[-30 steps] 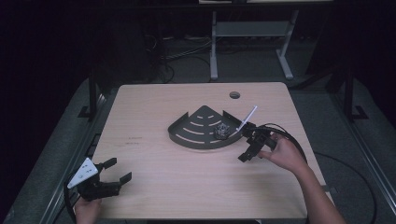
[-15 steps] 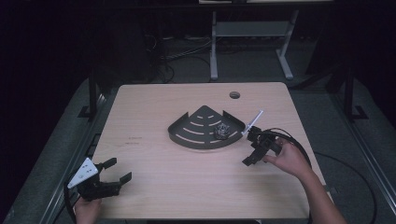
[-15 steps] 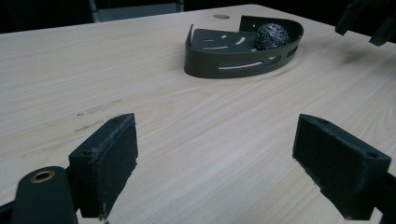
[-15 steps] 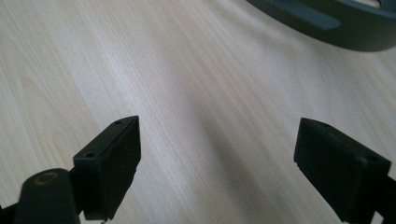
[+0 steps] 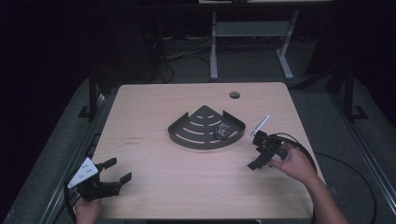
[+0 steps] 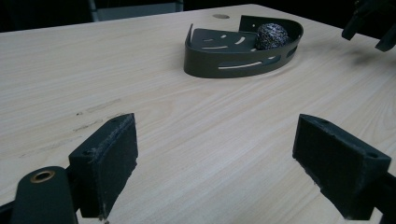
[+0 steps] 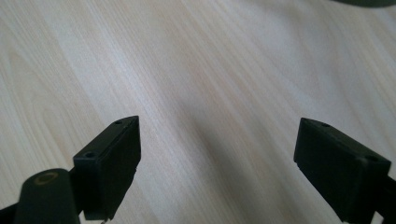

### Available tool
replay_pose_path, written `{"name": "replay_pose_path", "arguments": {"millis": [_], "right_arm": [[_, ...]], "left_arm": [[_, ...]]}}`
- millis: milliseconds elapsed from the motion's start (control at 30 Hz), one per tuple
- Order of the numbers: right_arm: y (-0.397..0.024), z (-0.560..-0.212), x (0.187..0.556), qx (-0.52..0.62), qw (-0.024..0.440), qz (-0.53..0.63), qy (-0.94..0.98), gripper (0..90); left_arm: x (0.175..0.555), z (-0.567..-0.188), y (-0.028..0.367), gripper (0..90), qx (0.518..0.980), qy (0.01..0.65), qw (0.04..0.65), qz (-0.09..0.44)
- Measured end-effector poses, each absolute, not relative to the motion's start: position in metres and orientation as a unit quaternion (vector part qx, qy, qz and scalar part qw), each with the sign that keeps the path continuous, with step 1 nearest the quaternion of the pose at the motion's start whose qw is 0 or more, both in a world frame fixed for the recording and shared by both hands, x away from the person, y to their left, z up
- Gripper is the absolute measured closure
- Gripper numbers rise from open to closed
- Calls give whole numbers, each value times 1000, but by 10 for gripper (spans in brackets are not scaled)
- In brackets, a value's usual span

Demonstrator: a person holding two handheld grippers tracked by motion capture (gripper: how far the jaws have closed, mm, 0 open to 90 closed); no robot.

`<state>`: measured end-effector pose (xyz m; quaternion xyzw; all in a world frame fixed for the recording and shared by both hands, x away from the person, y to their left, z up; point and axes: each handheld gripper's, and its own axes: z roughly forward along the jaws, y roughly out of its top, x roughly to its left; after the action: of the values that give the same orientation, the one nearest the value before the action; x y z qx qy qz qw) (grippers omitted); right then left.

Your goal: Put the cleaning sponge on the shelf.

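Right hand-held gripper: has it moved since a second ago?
Yes. The right hand-held gripper has pulled back from the dark tray toward the person, jaws open over bare table.

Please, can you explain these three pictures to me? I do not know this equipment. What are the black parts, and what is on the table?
A person holds a two-jaw tool in each hand. One camera looks down from above; another rides on each tool. The left gripper and the right gripper are both open and hold nothing; the black blocks are their jaws. On the wooden table stands a dark corner-shaped tray with a steel wool ball inside.
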<state>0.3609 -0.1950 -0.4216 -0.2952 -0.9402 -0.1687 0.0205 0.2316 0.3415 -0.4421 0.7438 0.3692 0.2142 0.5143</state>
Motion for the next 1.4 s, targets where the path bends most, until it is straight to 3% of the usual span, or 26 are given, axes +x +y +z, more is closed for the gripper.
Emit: {"name": "replay_pose_path", "arguments": {"millis": [1400], "right_arm": [[-226,-449,320,-313,13,-185,-932,145]], "left_arm": [[231,-442,339,133,748,368,510,213]]}}
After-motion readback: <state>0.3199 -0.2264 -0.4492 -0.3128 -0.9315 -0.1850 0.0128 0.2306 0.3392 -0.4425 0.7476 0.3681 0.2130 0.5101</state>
